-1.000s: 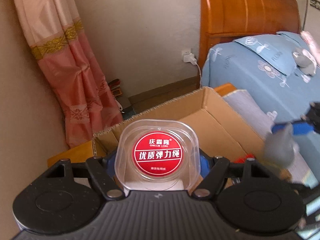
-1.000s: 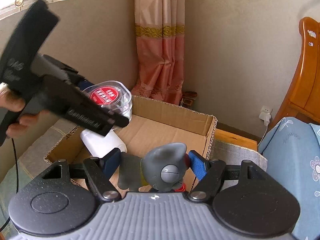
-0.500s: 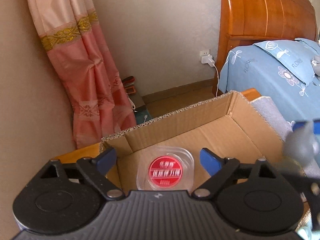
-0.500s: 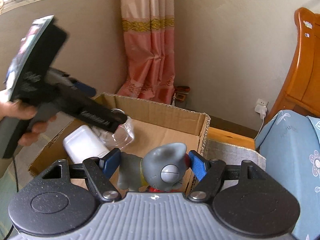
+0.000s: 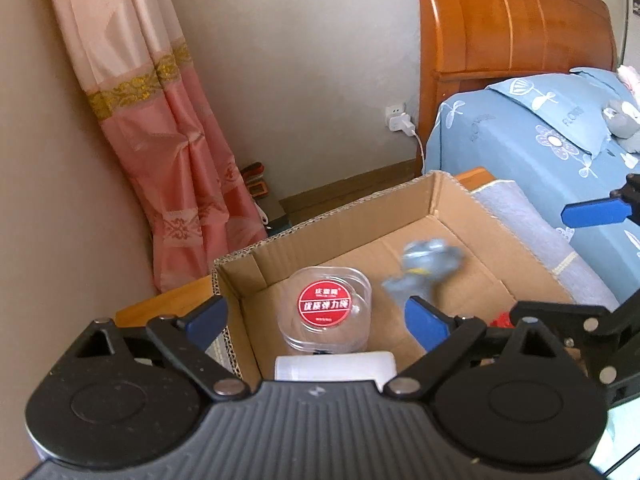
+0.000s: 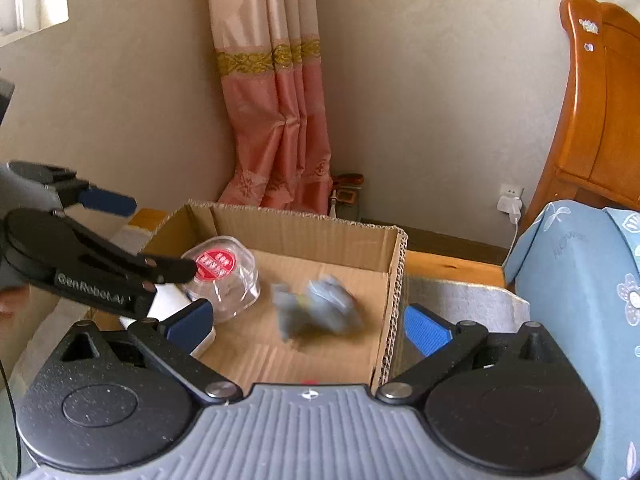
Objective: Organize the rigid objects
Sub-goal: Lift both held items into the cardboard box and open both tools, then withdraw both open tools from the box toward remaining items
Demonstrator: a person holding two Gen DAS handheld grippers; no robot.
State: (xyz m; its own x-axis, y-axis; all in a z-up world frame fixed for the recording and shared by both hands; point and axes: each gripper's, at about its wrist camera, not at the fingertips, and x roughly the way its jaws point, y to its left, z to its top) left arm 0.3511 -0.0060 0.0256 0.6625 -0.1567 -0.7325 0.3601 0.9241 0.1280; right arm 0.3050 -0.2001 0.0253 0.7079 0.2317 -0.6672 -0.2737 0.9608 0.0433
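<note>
An open cardboard box (image 5: 344,220) (image 6: 394,272) holds a clear plastic case with a round red label (image 5: 325,309) (image 6: 222,276) and a white container (image 5: 335,365) (image 6: 170,300). A grey toy figure (image 5: 428,270) (image 6: 318,306) shows blurred over the box floor, free of any grip. My left gripper (image 5: 318,318) hangs above the box's near left part, its jaws opening with nothing pressed between them. My right gripper (image 6: 306,322) stands over the box's right side, jaws opening wide, the toy loose below them.
A pink curtain (image 5: 168,152) hangs at the wall behind the box. A blue flowered bed (image 5: 560,160) with a wooden headboard (image 5: 512,20) lies to the right. A grey cloth (image 6: 456,300) covers the surface beside the box. A charger (image 5: 400,122) sits in the wall socket.
The left gripper let go of the clear case, which now rests in the box. The right gripper opened and the grey toy dropped out of it into the box.
</note>
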